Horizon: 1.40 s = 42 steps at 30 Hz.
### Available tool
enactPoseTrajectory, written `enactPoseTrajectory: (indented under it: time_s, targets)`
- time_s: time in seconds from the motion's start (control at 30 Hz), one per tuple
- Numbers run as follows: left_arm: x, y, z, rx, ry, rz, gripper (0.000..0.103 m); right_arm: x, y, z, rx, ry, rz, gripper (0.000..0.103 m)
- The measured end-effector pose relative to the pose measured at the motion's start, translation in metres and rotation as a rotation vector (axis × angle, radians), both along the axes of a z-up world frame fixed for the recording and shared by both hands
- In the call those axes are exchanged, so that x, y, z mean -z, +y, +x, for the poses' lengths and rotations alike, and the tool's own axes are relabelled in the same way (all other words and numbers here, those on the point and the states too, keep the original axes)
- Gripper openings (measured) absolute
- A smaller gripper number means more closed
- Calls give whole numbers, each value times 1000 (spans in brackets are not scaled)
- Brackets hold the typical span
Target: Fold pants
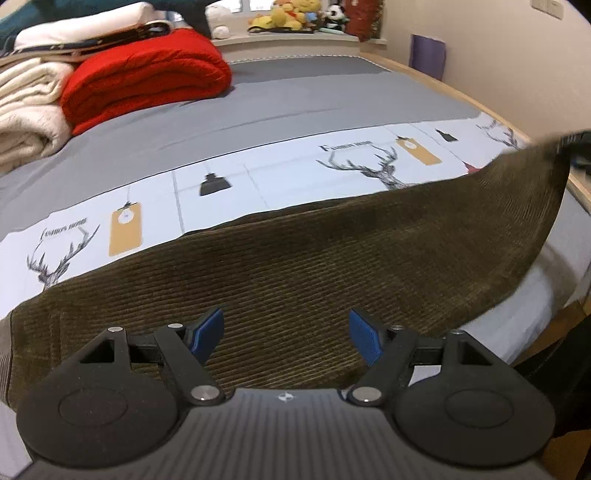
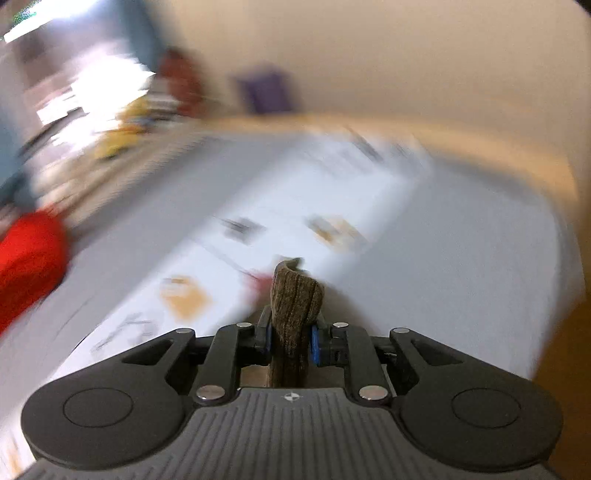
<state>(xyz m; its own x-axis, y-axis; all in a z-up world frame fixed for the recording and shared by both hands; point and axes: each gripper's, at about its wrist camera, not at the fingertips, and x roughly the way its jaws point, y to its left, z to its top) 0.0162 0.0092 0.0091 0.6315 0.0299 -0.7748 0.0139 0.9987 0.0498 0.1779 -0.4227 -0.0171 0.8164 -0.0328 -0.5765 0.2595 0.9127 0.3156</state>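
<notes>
Both your grippers show: your left gripper point(image 1: 286, 334) gapes wide over the brown pants point(image 1: 295, 269), holding nothing. Your right gripper point(image 2: 291, 341) pinches a pants fold; the bed point(image 2: 461, 236) beyond, toward 12 o'clock, is too blurry to make out.

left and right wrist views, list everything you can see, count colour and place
pants: 1, olive-brown corduroy, spread across the near bed, right end lifted
bed sheet: 1, grey with a white deer-print band, under the pants
red blanket: 1, red, folded, far left on the bed
cream blankets: a stack, cream and white, left of the red blanket
plush toys: several, yellow plus a panda, on the far ledge
purple item: 1, purple, against the right wall
left gripper: 1, black with blue pads, open above the pants
right gripper: 1, black with blue pads, shut on a pants edge
</notes>
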Motion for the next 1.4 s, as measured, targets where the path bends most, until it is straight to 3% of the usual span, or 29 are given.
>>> enactPoseTrajectory:
  time_s: [0.13,0.2,0.27,0.37,0.47,0.53,0.63,0.7,0.77,0.97,1.13,1.23,1.27,1.33,1.37,1.4]
  targets:
    - [-4,19,-2,-51,-6,-20,79,-50,125,-46,-368,-239,-262,19]
    - [-5,30,-4,-82,-6,-20,79,-54,186,-75,-554,-316,-323,19]
    - [-4,42,-6,-111,-3,-19,79,-45,242,-100,-737,-334,-347,19]
    - [-2,58,-9,-152,11,-12,79,-6,307,-122,-993,-216,-354,22]
    - [3,74,-14,-187,26,-13,79,40,345,-127,-1163,28,-357,26]
    - [7,82,-17,-203,43,-11,79,49,349,-129,-1202,93,-343,31]
    - [8,89,-20,-209,49,-20,79,27,340,-131,-1206,21,-268,38]
    - [8,92,-22,-209,48,-20,79,14,326,-128,-1217,-19,-194,50]
    - [8,93,-22,-210,46,-21,79,8,320,-121,-1197,-28,-183,51]
    - [7,98,-20,-243,46,-31,79,29,311,-125,-1180,21,-260,51]
    - [12,95,-17,-240,66,-30,79,58,331,-130,-1246,71,-350,51]
    - [15,94,-16,-235,72,-24,79,66,341,-133,-1248,52,-433,52]
    - [15,95,-16,-240,74,-25,79,67,343,-132,-1247,52,-438,51]
    - [16,97,-15,-246,74,-27,79,65,343,-135,-1281,34,-425,24]
    - [15,98,-14,-253,73,-29,79,63,343,-138,-1306,21,-423,16]
    - [15,100,-13,-262,73,-33,79,57,341,-143,-1309,-21,-443,14]
